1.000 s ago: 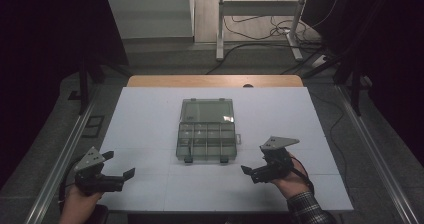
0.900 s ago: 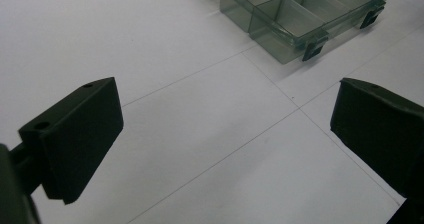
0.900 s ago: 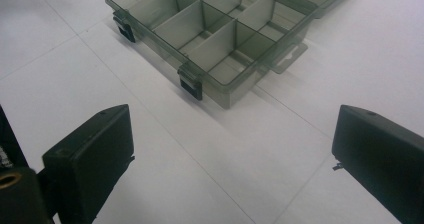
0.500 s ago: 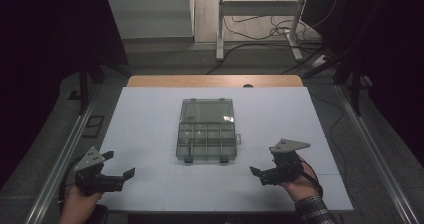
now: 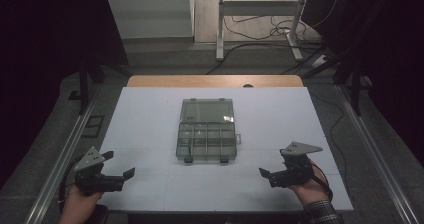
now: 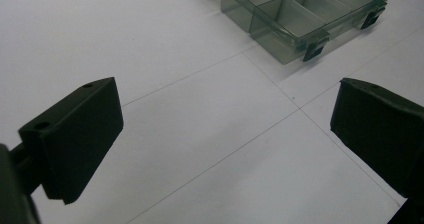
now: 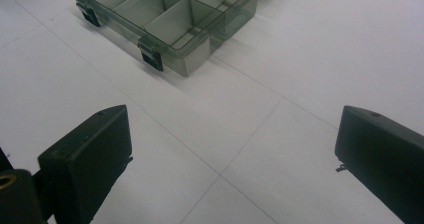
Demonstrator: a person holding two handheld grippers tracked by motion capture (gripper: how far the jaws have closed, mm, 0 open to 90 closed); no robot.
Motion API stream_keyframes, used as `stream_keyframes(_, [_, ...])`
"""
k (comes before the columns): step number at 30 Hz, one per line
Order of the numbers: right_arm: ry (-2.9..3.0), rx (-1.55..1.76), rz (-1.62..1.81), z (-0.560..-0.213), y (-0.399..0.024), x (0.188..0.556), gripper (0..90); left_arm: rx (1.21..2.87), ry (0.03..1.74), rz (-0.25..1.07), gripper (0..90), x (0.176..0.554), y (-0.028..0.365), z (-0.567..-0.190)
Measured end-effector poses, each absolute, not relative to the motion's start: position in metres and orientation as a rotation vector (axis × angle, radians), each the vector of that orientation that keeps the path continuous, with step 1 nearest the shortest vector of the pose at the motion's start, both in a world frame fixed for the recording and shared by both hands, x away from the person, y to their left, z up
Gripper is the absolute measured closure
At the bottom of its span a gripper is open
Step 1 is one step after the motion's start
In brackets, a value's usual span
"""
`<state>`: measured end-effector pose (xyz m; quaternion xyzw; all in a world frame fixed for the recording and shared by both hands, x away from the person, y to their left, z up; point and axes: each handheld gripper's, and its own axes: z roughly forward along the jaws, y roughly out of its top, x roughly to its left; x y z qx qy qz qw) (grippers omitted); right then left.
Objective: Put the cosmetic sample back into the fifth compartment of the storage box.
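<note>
A clear smoky plastic organiser box [image 5: 206, 143] lies open in the middle of the white table [image 5: 150, 119], its lid [image 5: 207, 111] folded back flat on the far side. Its divided compartments look empty, and two black latches hang off the near edge. My left gripper [image 5: 119, 164] is at the near left corner, open and holding nothing. My right gripper [image 5: 274, 164] is at the near right, also open and empty. The left gripper [image 6: 225, 134] has the box [image 6: 305, 14] ahead to its right. The right gripper [image 7: 232, 156] has the box [image 7: 165, 14] ahead to its left.
A wooden strip [image 5: 215, 81] runs along the table's far edge. Metal rails [image 5: 65, 154] flank both long sides. Beyond the table, cables [image 5: 260, 31] lie on the floor by a metal frame. Bare white surface separates each gripper from the box.
My right gripper has drifted to the right, away from the box, staying open. The left gripper has hardly moved.
</note>
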<state>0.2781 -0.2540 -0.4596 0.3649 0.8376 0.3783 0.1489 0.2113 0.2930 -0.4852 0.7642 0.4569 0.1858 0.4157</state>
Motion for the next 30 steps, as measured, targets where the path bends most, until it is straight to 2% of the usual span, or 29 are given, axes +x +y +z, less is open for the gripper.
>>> stream_keyframes(30, [2.326, 1.155, 1.051, -0.468, -0.284, 0.261, 1.3, 1.919, 1.156, 0.462, 1.0, 0.212, 0.293, -0.485])
